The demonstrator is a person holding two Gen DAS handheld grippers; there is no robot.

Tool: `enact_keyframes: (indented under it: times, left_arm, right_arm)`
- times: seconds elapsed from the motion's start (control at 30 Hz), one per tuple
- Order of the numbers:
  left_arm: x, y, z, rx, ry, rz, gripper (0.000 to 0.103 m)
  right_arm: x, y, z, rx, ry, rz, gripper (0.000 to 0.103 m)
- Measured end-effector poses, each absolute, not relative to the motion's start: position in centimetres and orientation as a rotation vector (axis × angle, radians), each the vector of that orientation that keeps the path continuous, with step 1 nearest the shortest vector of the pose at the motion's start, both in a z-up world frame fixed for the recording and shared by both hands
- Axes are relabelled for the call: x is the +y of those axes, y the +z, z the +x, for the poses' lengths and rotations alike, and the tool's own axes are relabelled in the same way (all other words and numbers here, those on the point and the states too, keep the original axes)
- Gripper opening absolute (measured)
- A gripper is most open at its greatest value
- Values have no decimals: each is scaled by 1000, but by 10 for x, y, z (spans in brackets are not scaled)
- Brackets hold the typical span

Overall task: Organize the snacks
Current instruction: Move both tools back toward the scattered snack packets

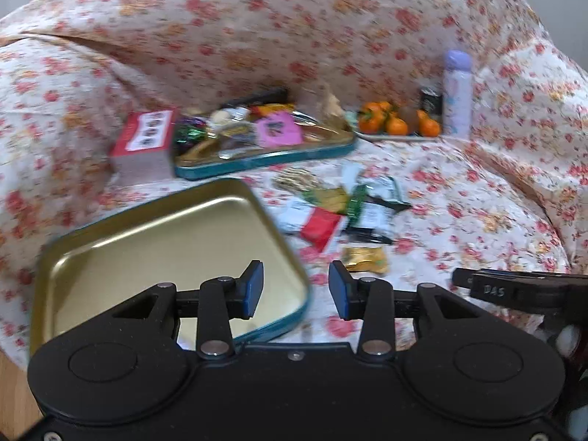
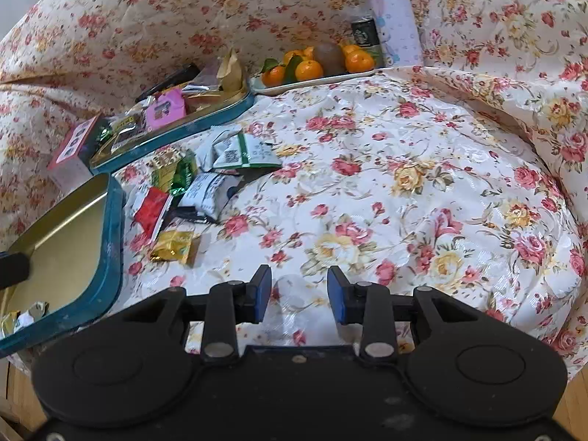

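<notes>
Snack packets [image 2: 191, 187] lie loose in a small heap on the floral cloth [image 2: 404, 183], at about ten o'clock from the right gripper [image 2: 299, 296]: a white and green sachet [image 2: 244, 150], a green and gold one, a white one with dark print, a red packet [image 2: 150, 211] and a gold packet [image 2: 172, 246] nearest the camera. At nine o'clock of that heap sits a teal tin half [image 2: 110, 257] with a gold interior; it holds only a couple of crumpled wrappers [image 2: 25, 318] in its near corner, seen in the right wrist view. In the left wrist view the same tin [image 1: 290, 316] fills the lower left, its shown floor bare.

Beyond the heap, at twelve o'clock, a second teal tin [image 1: 264, 158] is crowded with snacks, among them a pink packet [image 1: 277, 130] and green foil sweets [image 1: 191, 132]. A red and white box [image 1: 143, 143] stands touching its nine o'clock end. At its three o'clock end a pale tray [image 2: 312, 82] carries mandarins [image 2: 308, 68] and a brown fruit, with a dark can [image 2: 364, 35] and a lilac bottle [image 2: 395, 22] upright behind.

The left gripper [image 1: 296, 290] hovers over the near tin's right corner, jaws parted wide, gripping nothing. The right gripper is likewise spread wide over bare cloth, with nothing between its blue pads [image 2: 264, 296].
</notes>
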State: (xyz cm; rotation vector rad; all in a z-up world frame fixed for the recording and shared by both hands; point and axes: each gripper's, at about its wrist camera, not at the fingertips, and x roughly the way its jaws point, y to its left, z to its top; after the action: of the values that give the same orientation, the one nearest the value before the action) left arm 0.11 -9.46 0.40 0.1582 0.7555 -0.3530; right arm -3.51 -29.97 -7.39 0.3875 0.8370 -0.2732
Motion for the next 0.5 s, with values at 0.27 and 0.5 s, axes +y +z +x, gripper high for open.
enact_keyframes:
  times: [0.27, 0.5]
  left_arm:
    - [-138, -18, 27, 906, -367, 89, 49]
    - [-147, -41, 50, 1057, -344, -46, 48]
  right_arm:
    - [-317, -78, -40, 815, -292, 427, 36]
    - [-324, -81, -39, 786, -294, 413, 36]
